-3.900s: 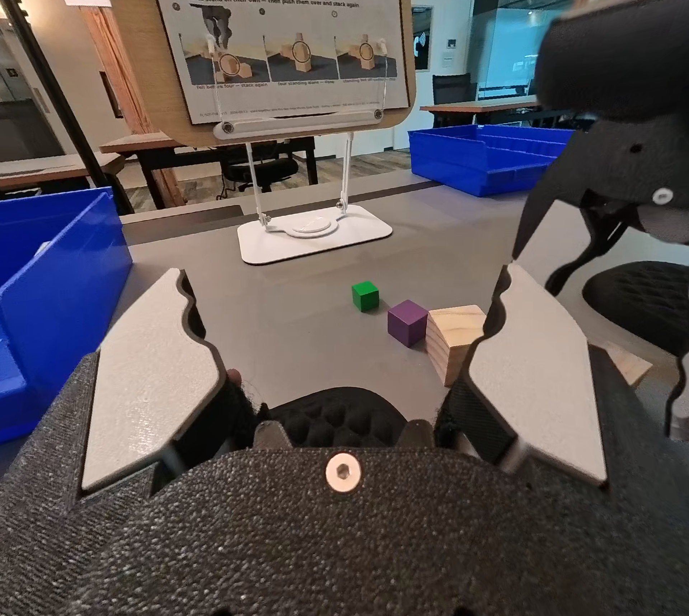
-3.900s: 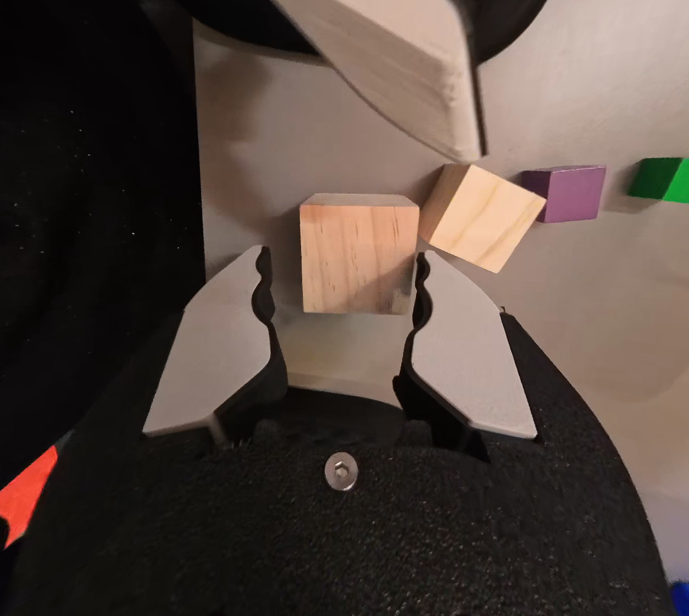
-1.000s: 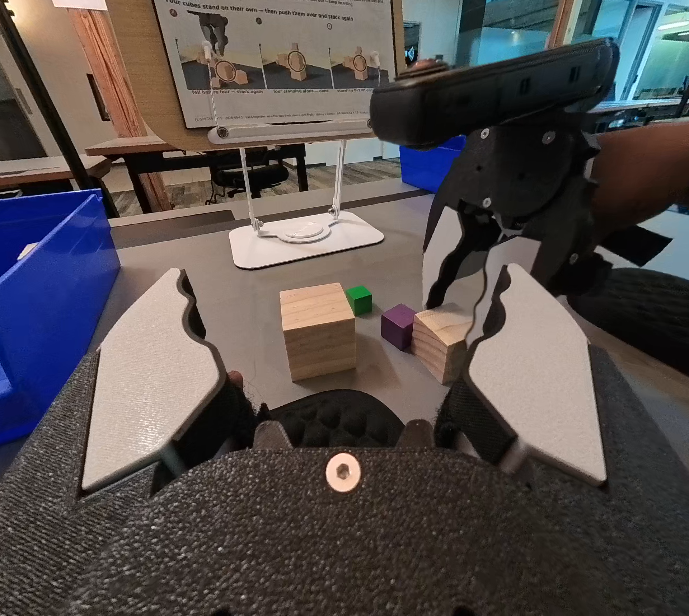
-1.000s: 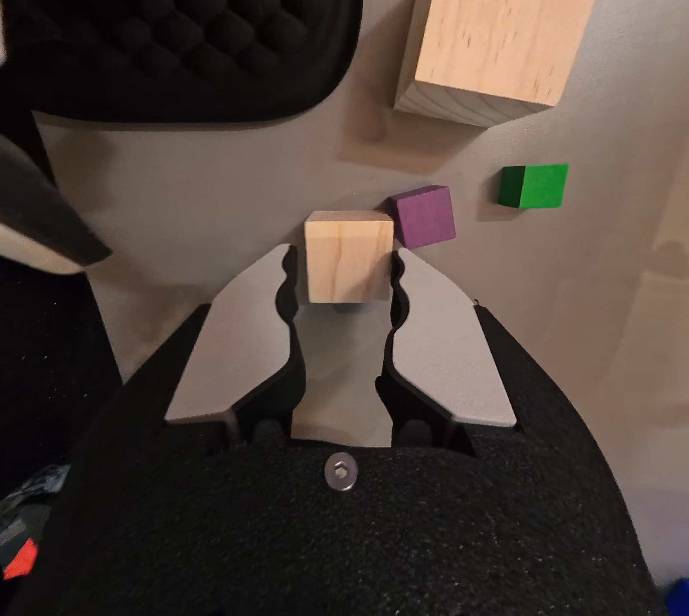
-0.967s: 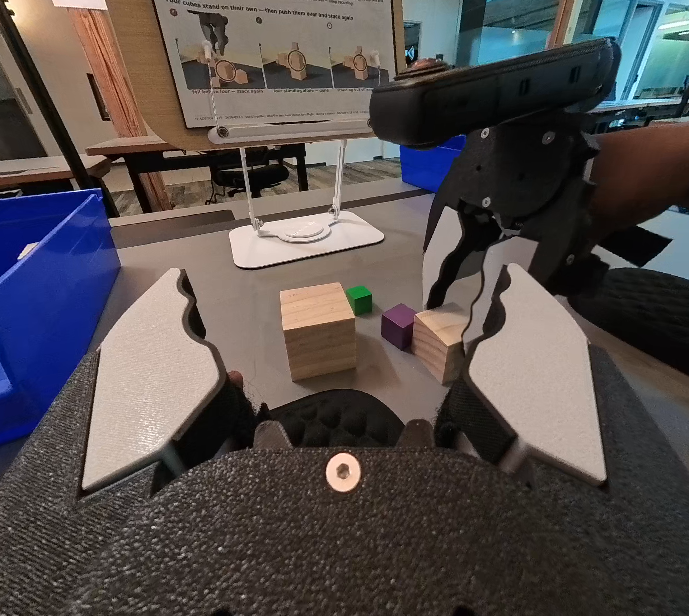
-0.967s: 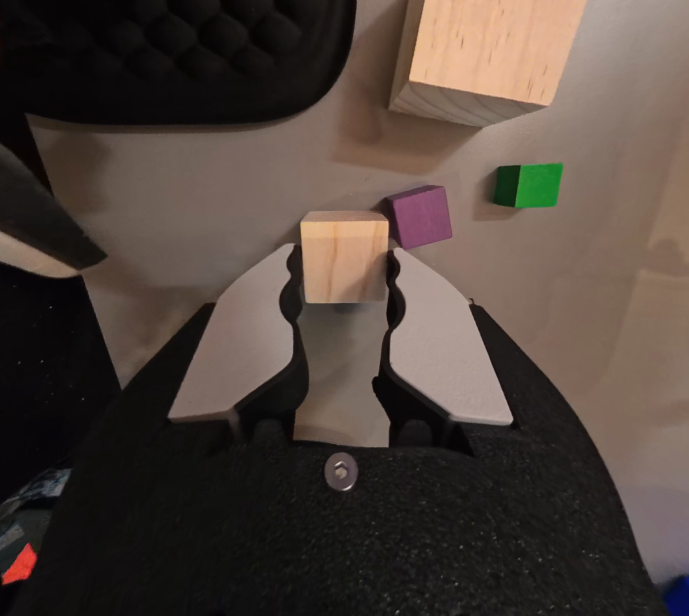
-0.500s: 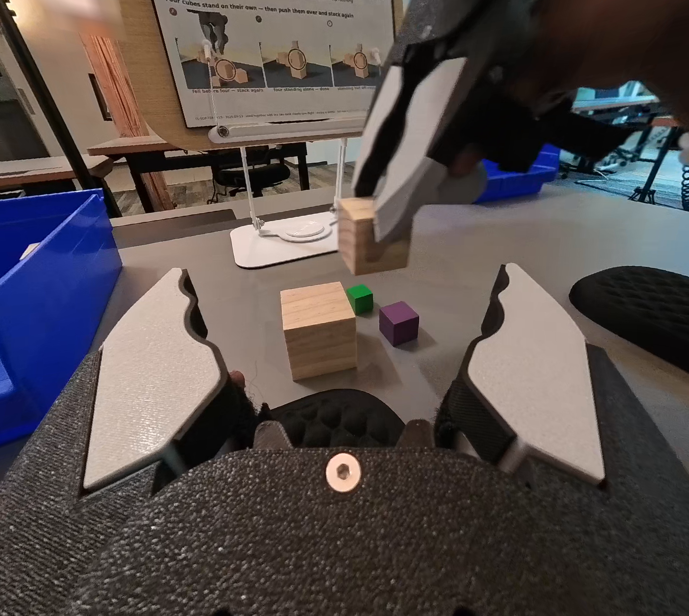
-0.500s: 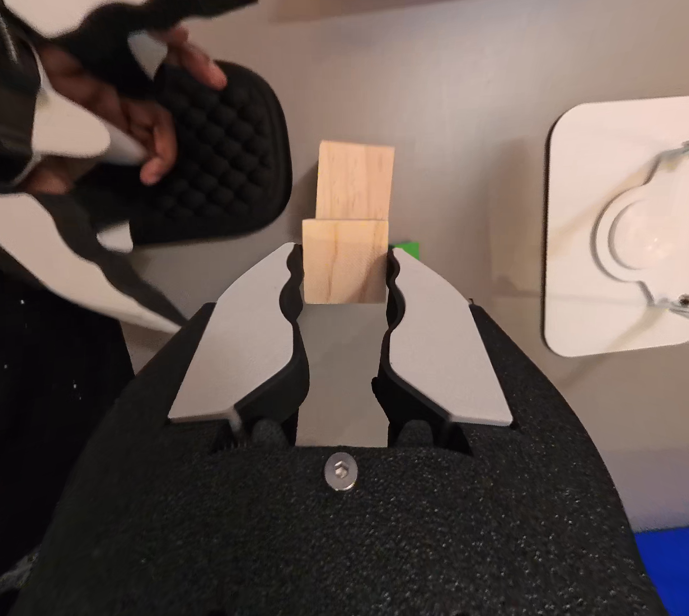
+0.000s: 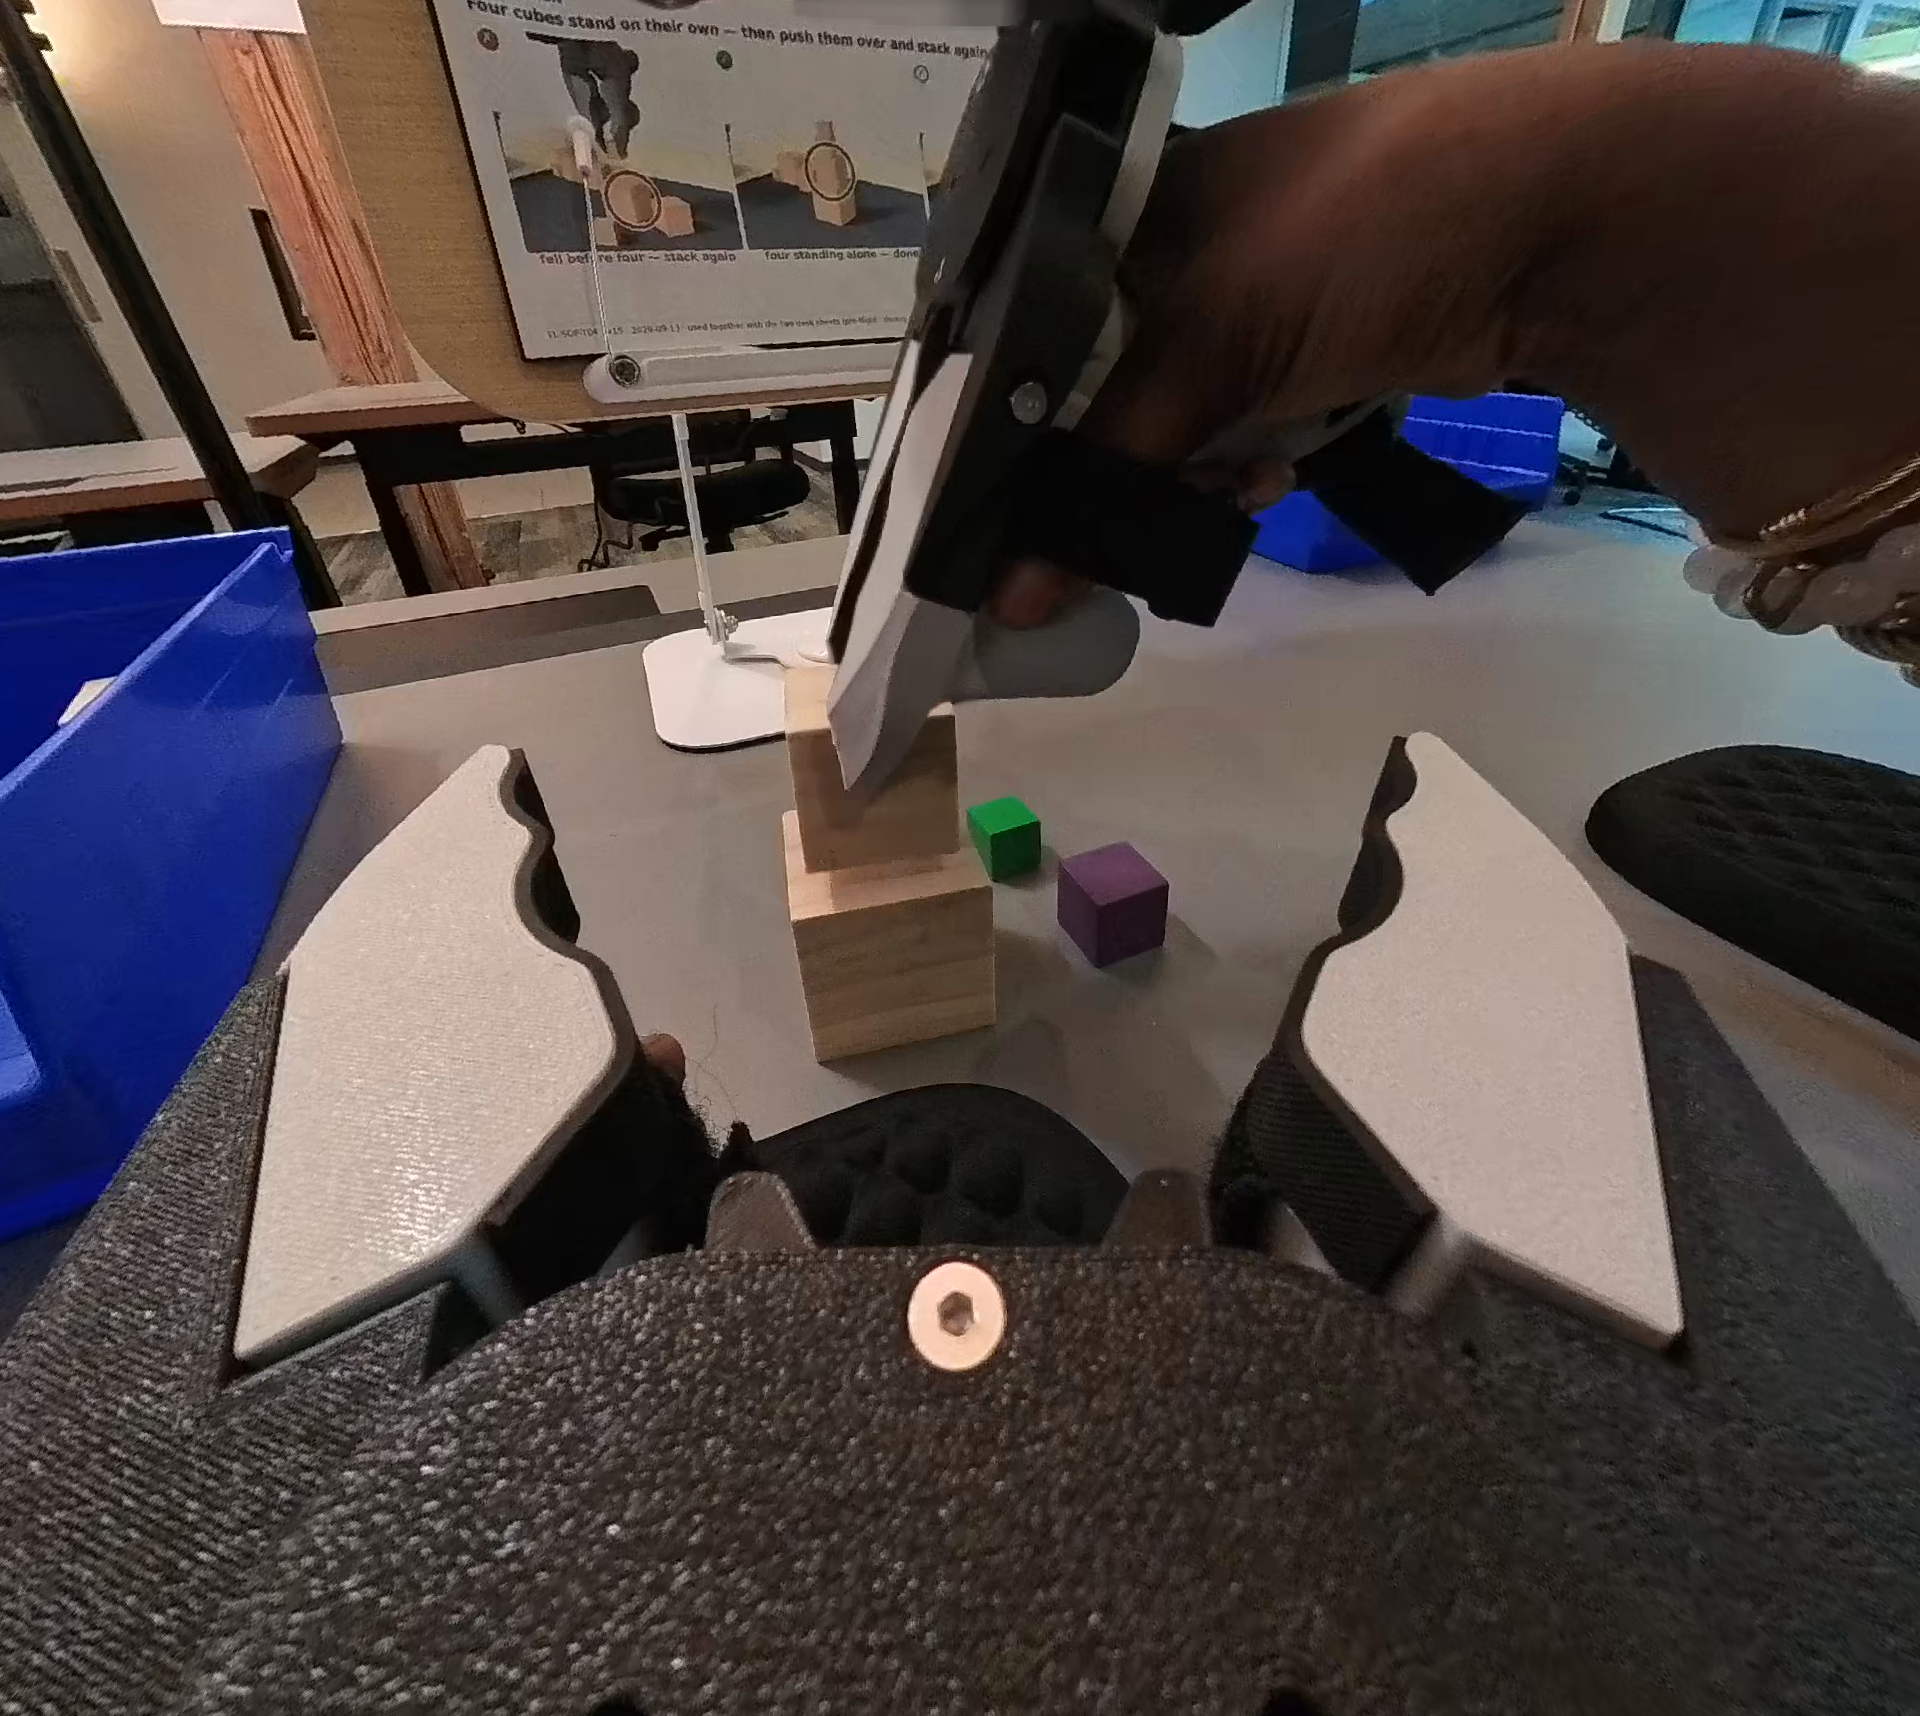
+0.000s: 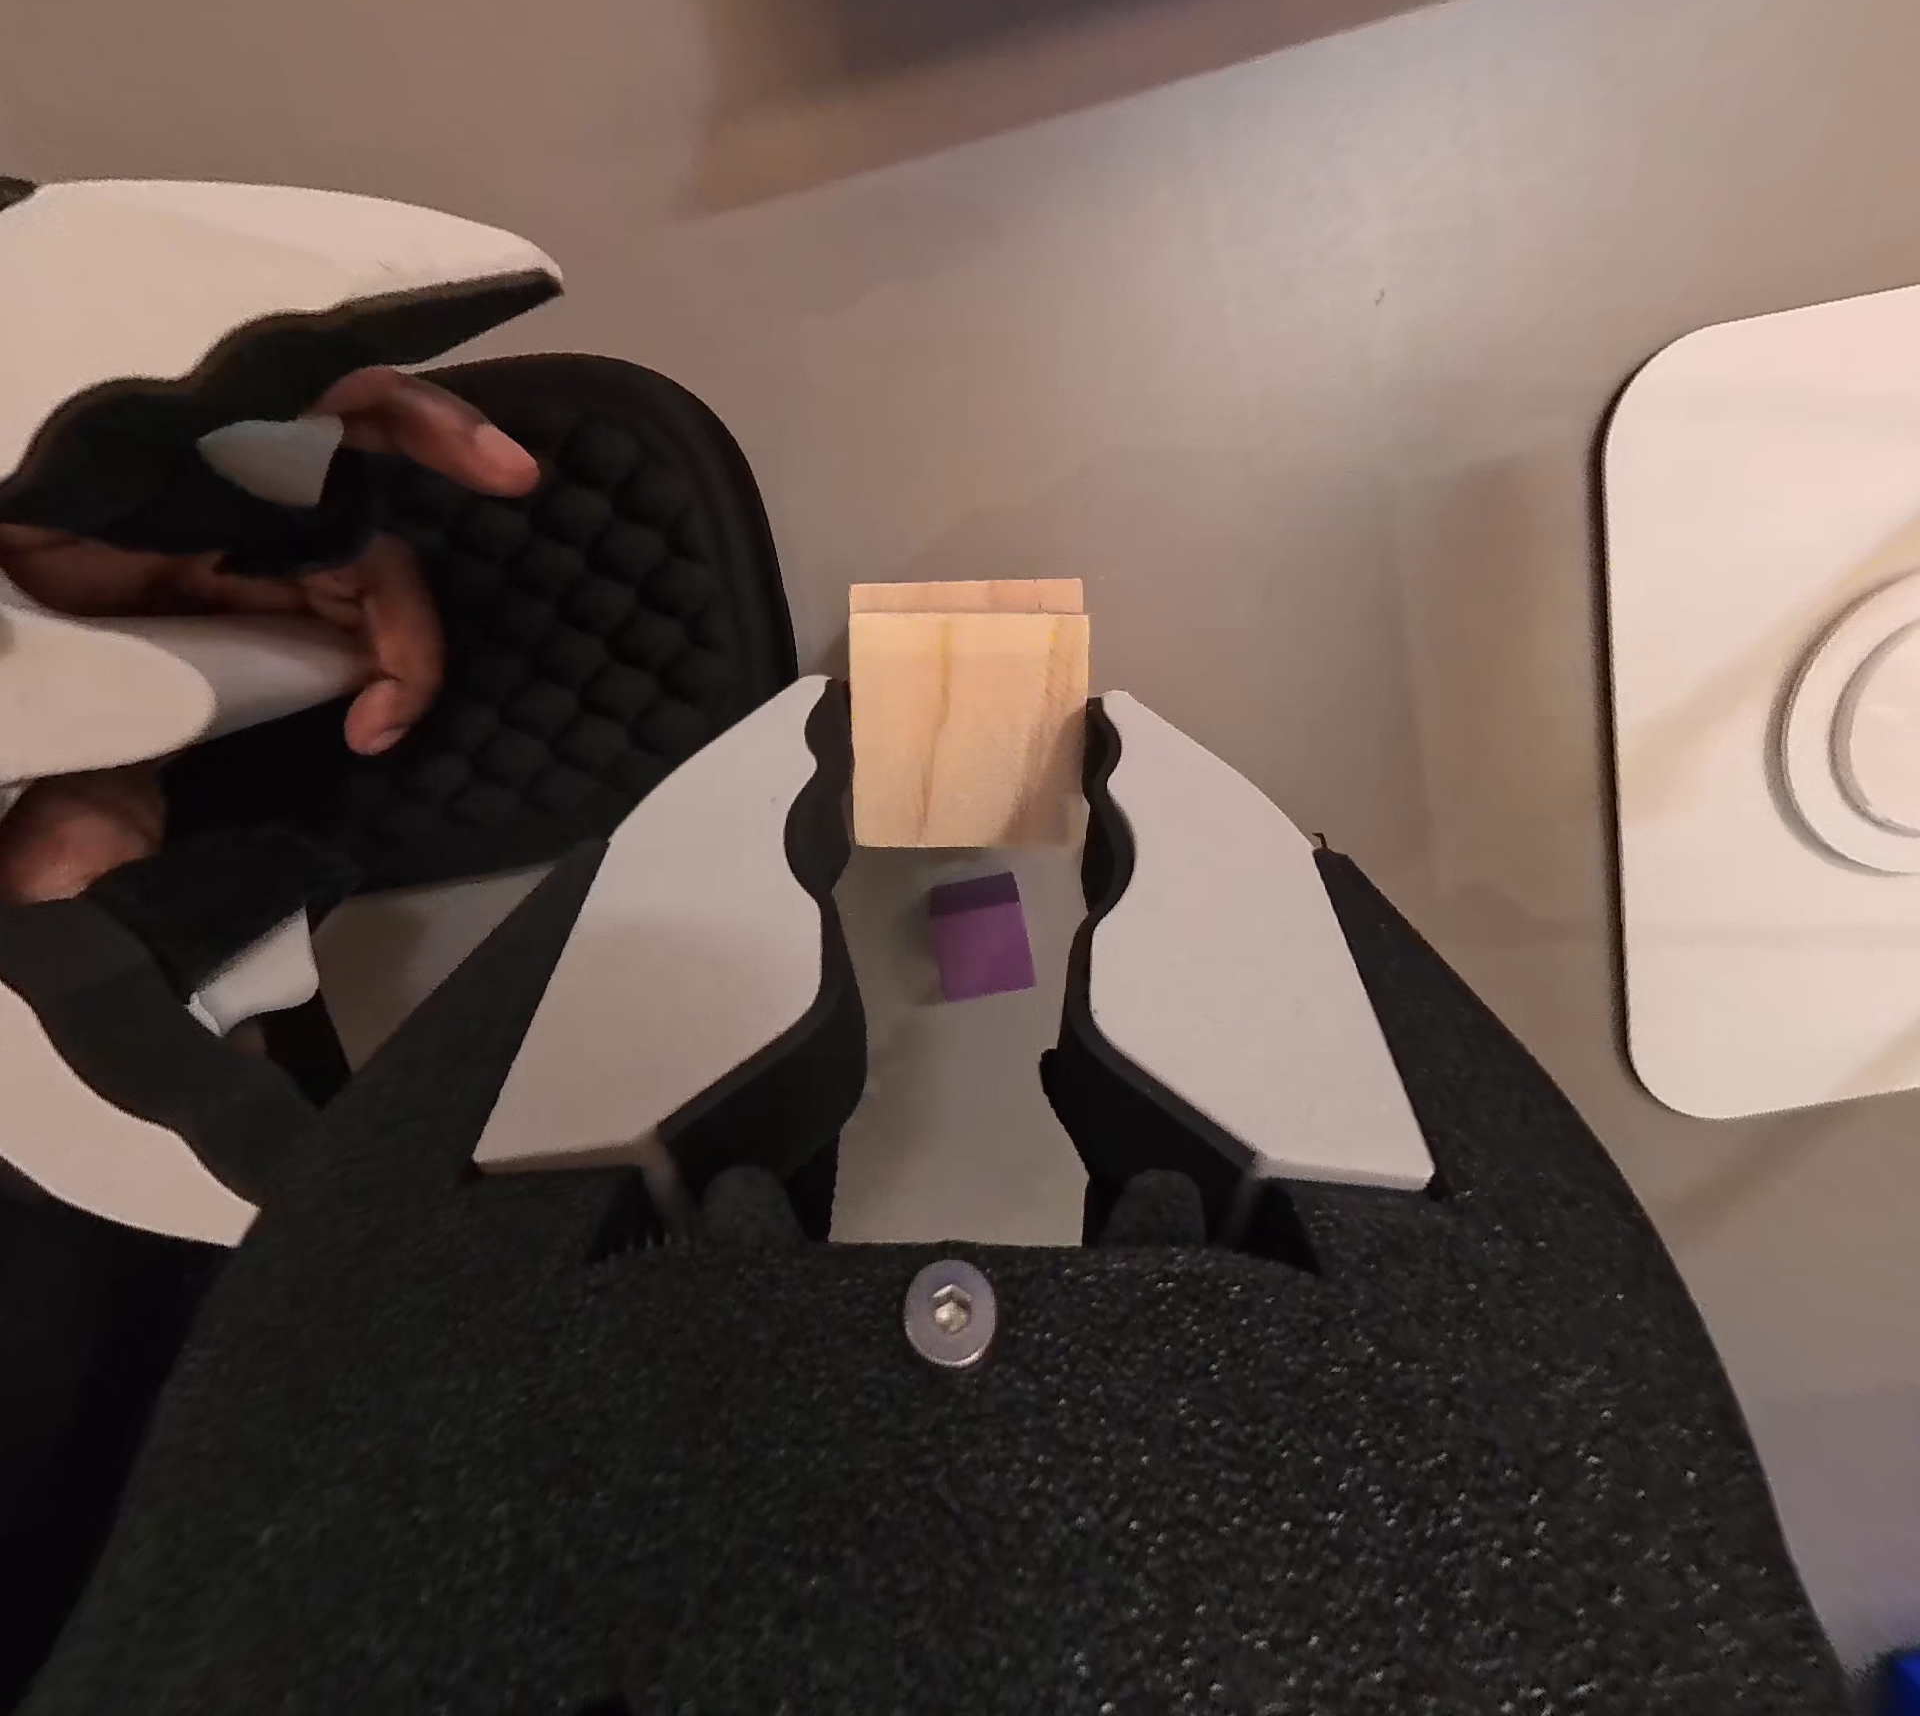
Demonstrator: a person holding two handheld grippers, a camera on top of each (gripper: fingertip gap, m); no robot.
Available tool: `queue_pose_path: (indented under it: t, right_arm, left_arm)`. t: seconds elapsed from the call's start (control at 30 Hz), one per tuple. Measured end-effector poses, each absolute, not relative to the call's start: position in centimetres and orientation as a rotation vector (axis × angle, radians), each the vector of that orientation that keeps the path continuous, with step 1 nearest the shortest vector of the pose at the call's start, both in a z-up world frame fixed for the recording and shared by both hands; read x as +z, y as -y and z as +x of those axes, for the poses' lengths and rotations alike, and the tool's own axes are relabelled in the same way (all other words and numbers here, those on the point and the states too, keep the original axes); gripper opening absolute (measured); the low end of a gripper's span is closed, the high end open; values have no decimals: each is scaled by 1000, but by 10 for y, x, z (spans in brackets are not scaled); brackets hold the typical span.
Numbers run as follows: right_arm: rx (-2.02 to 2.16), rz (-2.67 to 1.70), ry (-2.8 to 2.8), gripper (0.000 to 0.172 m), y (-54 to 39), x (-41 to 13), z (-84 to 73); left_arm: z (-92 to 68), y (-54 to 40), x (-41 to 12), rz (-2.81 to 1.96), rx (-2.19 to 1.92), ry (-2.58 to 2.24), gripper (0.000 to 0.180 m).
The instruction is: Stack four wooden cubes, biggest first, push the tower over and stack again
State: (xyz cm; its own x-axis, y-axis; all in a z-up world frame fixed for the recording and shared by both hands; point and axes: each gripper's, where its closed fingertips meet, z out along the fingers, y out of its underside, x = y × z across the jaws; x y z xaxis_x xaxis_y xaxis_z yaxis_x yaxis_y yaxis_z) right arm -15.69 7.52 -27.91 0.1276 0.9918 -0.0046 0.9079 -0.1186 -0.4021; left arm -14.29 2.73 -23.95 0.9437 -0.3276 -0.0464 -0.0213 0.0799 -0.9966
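Observation:
My right gripper (image 10: pixel 961 736) is shut on a small plain wooden cube (image 10: pixel 966 726), both pads pressed on its sides. In the left wrist view it (image 9: pixel 868 762) holds that cube (image 9: pixel 894 799) down on top of a larger wooden cube (image 9: pixel 894 960) on the grey table (image 9: pixel 1299 783). In the right wrist view only a strip of the larger cube (image 10: pixel 966 598) shows behind the small one. A green cube (image 9: pixel 1004 836) and a purple cube (image 9: pixel 1112 904) sit just right of the stack; the purple one (image 10: pixel 980 937) shows between my right fingers. My left gripper (image 9: pixel 956 845) is wide open and empty, a little short of the stack.
A blue bin (image 9: pixel 125 835) stands at the left and another (image 9: pixel 1475 451) far right. A white stand base (image 9: pixel 717 690) with an instruction board (image 9: pixel 675 108) is behind the stack. Black dimpled pads lie near me (image 9: pixel 935 1167) and at the right (image 9: pixel 1766 866).
My right gripper closed on the small wooden cube beside the purple one, lifted it, carried it left and lowered it onto the larger wooden cube. My left gripper stayed open and still.

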Motion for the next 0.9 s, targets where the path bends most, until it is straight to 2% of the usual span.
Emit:
queue_pose_path:
  t: [0.9]
  right_arm:
    - [411, -2080, 1869, 42, -79, -287, -154]
  left_arm:
    - [-143, -28, -239, -1474, -231, -296, 141]
